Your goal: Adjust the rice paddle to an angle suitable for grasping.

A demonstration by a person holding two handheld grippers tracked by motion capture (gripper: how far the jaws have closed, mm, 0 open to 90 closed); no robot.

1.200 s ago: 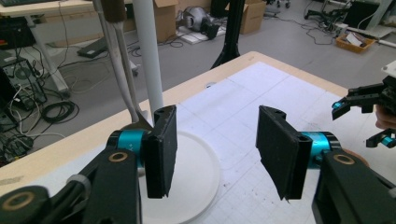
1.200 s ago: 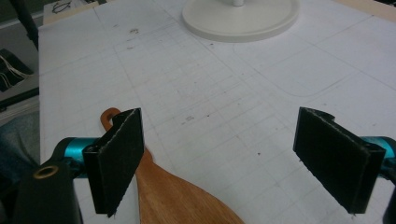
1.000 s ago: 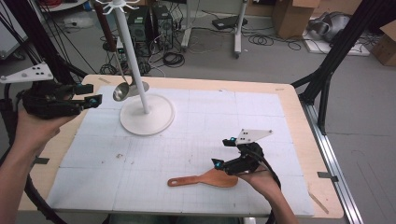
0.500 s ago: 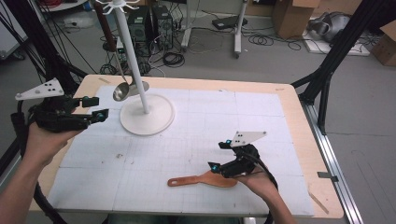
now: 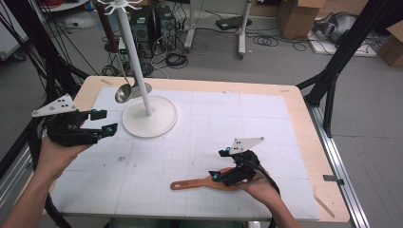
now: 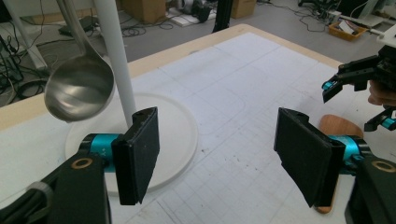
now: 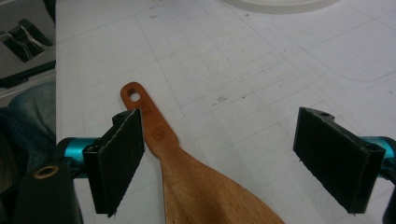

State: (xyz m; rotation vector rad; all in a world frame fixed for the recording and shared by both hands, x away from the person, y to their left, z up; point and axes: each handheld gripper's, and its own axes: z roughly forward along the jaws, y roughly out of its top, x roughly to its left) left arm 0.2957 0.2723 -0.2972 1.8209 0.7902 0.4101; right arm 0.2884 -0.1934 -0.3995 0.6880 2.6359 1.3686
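Observation:
A wooden spatula (image 5: 199, 183) lies flat on the white mat near the front edge, its handle pointing left. My right gripper (image 5: 219, 164) hovers open over its blade end. In the right gripper view the spatula (image 7: 187, 172) runs between the wide jaws, close beside the left pad (image 7: 119, 158). My left gripper (image 5: 105, 121) is open and held above the mat's left side, near the white stand's base (image 5: 157, 123). A steel ladle (image 5: 123, 93) hangs from the stand. In the left gripper view the ladle (image 6: 79, 88) is beyond the left pad.
The stand's white pole (image 5: 138, 71) rises at the back left of the gridded mat (image 5: 266, 123). The wooden table edge (image 5: 304, 123) runs along the right. Black frame legs and cables stand on the floor beyond the table.
My left gripper has moved right and toward the near side, away from the ladle. The right gripper has edged slightly left over the spatula, still open.

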